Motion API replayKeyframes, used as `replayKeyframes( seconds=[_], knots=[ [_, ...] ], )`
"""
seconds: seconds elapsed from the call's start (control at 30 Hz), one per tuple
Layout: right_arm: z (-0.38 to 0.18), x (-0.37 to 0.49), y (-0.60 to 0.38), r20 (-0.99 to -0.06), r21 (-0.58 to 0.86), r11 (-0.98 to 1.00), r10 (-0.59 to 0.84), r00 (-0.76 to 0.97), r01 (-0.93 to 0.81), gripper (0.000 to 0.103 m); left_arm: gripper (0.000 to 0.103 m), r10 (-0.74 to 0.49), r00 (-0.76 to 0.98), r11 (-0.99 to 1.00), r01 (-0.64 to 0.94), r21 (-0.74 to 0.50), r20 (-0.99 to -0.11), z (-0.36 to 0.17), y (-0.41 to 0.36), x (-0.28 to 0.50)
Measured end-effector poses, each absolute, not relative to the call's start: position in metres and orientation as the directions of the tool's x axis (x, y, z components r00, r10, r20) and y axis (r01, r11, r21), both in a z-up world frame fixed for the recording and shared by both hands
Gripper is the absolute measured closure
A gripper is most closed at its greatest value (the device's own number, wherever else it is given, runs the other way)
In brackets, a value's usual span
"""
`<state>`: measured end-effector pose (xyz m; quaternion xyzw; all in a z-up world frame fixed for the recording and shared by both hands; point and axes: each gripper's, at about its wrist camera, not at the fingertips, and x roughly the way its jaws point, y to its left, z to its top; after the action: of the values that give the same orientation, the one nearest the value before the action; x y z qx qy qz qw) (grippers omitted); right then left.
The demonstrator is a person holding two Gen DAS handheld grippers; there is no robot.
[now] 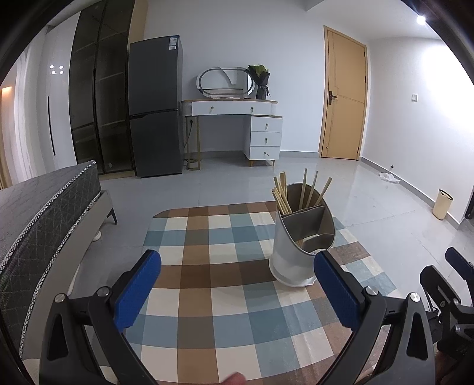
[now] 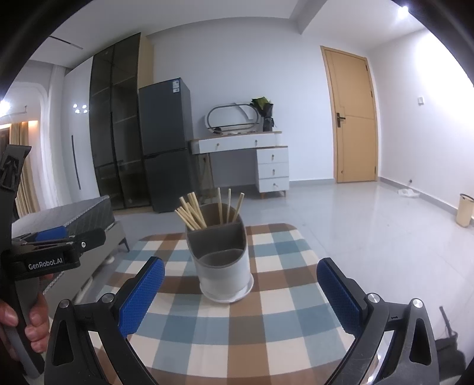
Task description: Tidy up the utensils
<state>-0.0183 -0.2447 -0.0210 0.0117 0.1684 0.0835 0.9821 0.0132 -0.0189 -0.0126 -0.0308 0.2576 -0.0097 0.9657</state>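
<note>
The utensil holder (image 2: 222,260) stands upright mid-way along the checked table (image 2: 284,308) with chopsticks (image 2: 192,213) in its rear compartments, and both the left gripper (image 1: 237,290) and right gripper (image 2: 240,296) hang released and empty on the holder's near side — a careless reach could catch the leaning sticks and tip the tall, narrow holder over.

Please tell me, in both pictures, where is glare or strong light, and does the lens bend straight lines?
Left wrist view: a ceiling lamp flares top right, whitening the wall beside it; the door bows. Right wrist view: a lamp flares top right; the floor shines; the cabinet leans. Dark lens rims fill the corners of both.
</note>
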Motion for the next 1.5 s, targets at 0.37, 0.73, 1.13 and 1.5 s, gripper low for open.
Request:
replayKeyframes(
  seconds=[0.37,0.73,1.13,1.5],
  knots=[
    [-0.0235,-0.0165,-0.2413,-0.339,0.044,0.986,0.167,0.926,-0.161,0.0,0.003,-0.045,0.855,0.997,0.006,-0.078,-0.516,-0.0144,-0.018,0.0156],
    [-0.0255,-0.0163,-0.2406,-0.344,0.048,0.985,0.17,0.923,-0.163,0.0,0.003,-0.047,0.856,0.997,0.007,-0.079,-0.514,-0.0151,-0.018,0.0159],
    [-0.0264,-0.0158,-0.2391,-0.348,0.042,0.985,0.169,0.922,-0.165,0.0,0.003,-0.052,0.86,0.996,0.011,-0.084,-0.507,-0.0143,-0.0186,0.0148],
    [-0.0269,-0.015,-0.2386,-0.349,0.04,0.985,0.168,0.922,-0.165,0.0,0.003,-0.052,0.862,0.996,0.01,-0.084,-0.505,-0.014,-0.0185,0.014]
  ],
)
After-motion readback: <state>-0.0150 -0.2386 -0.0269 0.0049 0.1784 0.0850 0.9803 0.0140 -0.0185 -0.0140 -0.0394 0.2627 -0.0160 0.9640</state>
